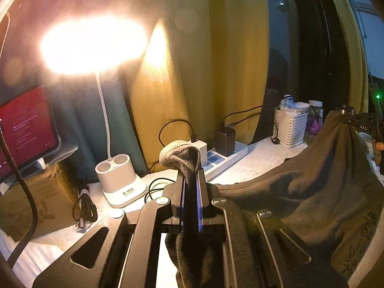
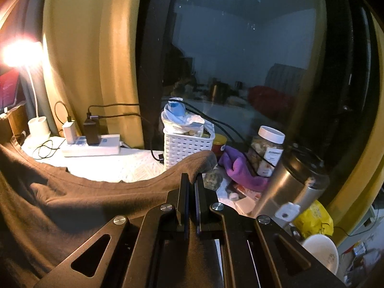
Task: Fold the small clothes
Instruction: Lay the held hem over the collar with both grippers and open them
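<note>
The left tool (image 1: 190,180) is pressed together on a corner of the dark brown garment (image 1: 300,192), a bunched tip of cloth standing up past its fingertips. The right tool (image 2: 192,182) likewise pinches another edge of the same garment (image 2: 72,192), cloth poking out just ahead of its tips. The garment hangs stretched between the two tools, raised above the white-covered counter (image 1: 259,158), sagging in the middle, with a rounded hem line visible. Just ahead and left of the left tool sits a white lamp base (image 1: 120,180) with a lit lamp head (image 1: 93,43) above it, and a coiled dark cable (image 1: 84,206) beside it. Beyond the left tool's tips lies a white power strip (image 1: 223,160) carrying two plugged chargers. Ahead of the right tool stand a white slotted basket (image 2: 187,144), a purple cloth (image 2: 240,170), a white-lidded jar (image 2: 266,151) and, to its right, a steel tumbler (image 2: 290,187). Farthest back hang yellow curtains (image 1: 192,72) beside a dark window (image 2: 240,48).
</note>
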`<state>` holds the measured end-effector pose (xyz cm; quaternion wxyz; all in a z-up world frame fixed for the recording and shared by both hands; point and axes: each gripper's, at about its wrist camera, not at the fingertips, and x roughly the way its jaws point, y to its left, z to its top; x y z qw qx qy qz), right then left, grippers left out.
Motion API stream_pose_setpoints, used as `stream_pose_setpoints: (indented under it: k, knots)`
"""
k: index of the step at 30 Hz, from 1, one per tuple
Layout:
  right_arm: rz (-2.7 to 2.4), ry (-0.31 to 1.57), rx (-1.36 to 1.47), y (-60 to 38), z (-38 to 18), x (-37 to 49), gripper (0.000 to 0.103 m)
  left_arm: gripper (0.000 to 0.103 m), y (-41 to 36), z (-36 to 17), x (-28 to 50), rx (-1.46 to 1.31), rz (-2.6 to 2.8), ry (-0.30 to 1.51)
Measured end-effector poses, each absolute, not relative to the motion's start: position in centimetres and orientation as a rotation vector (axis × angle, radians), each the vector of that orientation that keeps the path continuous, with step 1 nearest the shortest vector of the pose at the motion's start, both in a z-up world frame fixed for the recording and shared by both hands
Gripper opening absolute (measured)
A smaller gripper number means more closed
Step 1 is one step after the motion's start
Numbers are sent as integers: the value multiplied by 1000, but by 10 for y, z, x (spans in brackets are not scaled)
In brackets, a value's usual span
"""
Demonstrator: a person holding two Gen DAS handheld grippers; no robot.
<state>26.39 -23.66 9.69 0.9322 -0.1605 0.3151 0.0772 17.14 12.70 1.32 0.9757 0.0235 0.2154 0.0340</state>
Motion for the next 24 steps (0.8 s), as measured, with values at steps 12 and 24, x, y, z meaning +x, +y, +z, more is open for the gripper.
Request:
stream_pose_setpoints:
  k: [12,24]
  knots:
    - [146,728,-352,-227,53,320,4,6,145,-23,215,20,100,514]
    - [109,828,-357,-235,5,340,4,10,160,-63,238,14,172,644]
